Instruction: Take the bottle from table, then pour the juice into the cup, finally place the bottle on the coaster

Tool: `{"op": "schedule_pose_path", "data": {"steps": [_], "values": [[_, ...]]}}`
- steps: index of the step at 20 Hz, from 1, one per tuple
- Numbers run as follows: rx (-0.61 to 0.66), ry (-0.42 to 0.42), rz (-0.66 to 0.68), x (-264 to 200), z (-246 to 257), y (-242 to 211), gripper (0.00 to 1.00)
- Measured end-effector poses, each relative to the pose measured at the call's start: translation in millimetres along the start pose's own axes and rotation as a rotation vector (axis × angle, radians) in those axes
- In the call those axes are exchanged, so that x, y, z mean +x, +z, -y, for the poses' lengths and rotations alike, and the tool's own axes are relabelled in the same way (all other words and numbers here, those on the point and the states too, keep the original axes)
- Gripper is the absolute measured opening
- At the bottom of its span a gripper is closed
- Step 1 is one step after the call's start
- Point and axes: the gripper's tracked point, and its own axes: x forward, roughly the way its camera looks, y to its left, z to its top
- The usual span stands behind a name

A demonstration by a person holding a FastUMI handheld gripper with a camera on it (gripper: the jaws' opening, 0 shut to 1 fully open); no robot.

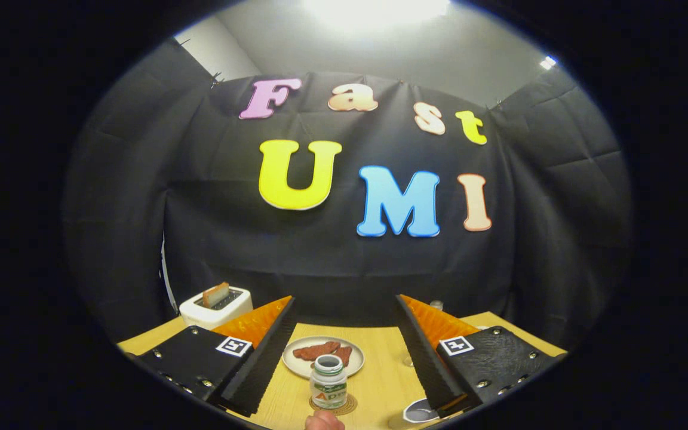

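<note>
Gripper (pixel 344 352) is spread wide and empty, touching nothing. The bottle (pixel 328 382) stands between the fingers on what looks like the coaster (pixel 334 407), plate (pixel 322 357) just beyond.

My open gripper (pixel 344 352) touches nothing, and each finger is cut off low in the frame. Low centre, the bottle (pixel 328 382) hides most of the coaster (pixel 344 409) beneath it, and its label is too small to read. Below it, a fingertip (pixel 323 421) is cut by the bottom edge. My right finger hides most of the cup (pixel 420 411), lower right. The food on the plate (pixel 296 365) is too small to identify.
</note>
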Motion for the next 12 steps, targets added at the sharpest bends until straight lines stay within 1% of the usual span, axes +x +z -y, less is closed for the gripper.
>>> {"op": "schedule_pose_path", "data": {"steps": [3,5,8,12], "values": [[0.02,0.022,0.025,-12,9,58,0.98],[0.0,0.015,0.026,-21,20,81,0.98],[-0.022,-0.026,0.033,-30,43,104,0.98],[-0.016,-0.024,0.028,-46,68,113,0.98]]}}
